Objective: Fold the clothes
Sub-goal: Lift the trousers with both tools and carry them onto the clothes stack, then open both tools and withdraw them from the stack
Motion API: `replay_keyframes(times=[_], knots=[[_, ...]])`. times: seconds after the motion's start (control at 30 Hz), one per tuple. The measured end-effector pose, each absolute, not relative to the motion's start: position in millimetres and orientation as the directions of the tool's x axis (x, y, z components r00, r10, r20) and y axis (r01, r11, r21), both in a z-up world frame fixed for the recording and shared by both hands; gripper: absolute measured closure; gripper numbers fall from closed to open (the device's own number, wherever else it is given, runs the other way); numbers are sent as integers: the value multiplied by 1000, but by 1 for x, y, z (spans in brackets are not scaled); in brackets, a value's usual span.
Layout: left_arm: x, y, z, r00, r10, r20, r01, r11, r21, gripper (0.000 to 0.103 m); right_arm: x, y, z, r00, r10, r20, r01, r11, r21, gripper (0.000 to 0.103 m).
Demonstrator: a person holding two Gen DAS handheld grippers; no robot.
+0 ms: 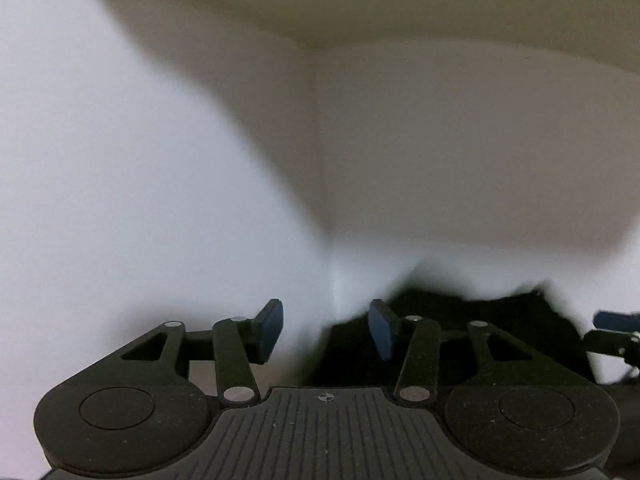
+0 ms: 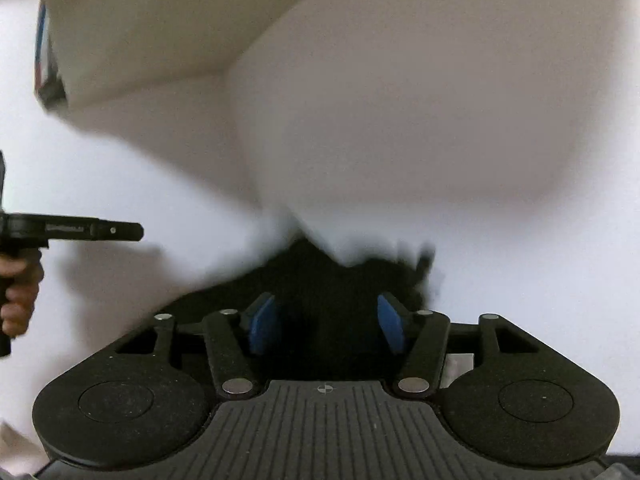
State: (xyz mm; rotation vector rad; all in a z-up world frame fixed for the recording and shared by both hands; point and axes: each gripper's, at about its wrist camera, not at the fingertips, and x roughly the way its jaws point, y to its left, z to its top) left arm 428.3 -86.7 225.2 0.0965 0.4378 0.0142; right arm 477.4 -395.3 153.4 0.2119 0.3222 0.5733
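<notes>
From the left wrist, the left gripper [image 1: 326, 330] stands with its jaws apart and nothing pressed between the blue pads [image 1: 272, 330]. The black cloth [image 1: 460, 320] lies blurred on the white counter [image 1: 120, 200], at about four o'clock of the picture's middle; it reaches behind the right-hand pad, but the pad does not pinch it. At the far three-to-four o'clock edge the right gripper [image 1: 612, 328] pokes in, smeared by motion, close to the cloth's end. Pale walls [image 1: 440, 140] meet in a corner above. From the right wrist, the right gripper [image 2: 326, 326] is likewise parted, its pads [image 2: 262, 326] clear on either side of the cloth [image 2: 340, 280], which fills the gap behind them as a dark heap on the counter [image 2: 520, 260] at six o'clock of the middle; I cannot tell whether any fold touches a pad. At nine o'clock the left gripper [image 2: 80, 230] shows side-on, carried by a hand [image 2: 18, 296] curled round its grip, well apart from the cloth. Something with red and blue stripes [image 2: 42, 40] sits at the ten o'clock edge, too blurred to name.
</notes>
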Motion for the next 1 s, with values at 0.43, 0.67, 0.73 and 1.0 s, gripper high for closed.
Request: replay_keyframes(times=[0.43,0.67,0.73,1.0], knots=[[321,-93,206,910,33,-413,-5,998,68,22,381,-367,160,674,702,-231,-672,712,204,7],[222,-100,237,919,49,-391,-14,996,93,19,282,-359,219,598,780,-186,-774,622,121,0],[194,-99,243,924,50,-379,-18,996,89,13,251,-360,232,594,782,-187,-784,615,79,0],[70,-88,205,920,41,-389,-25,999,47,0,168,-331,166,506,794,-337,-800,578,161,0]])
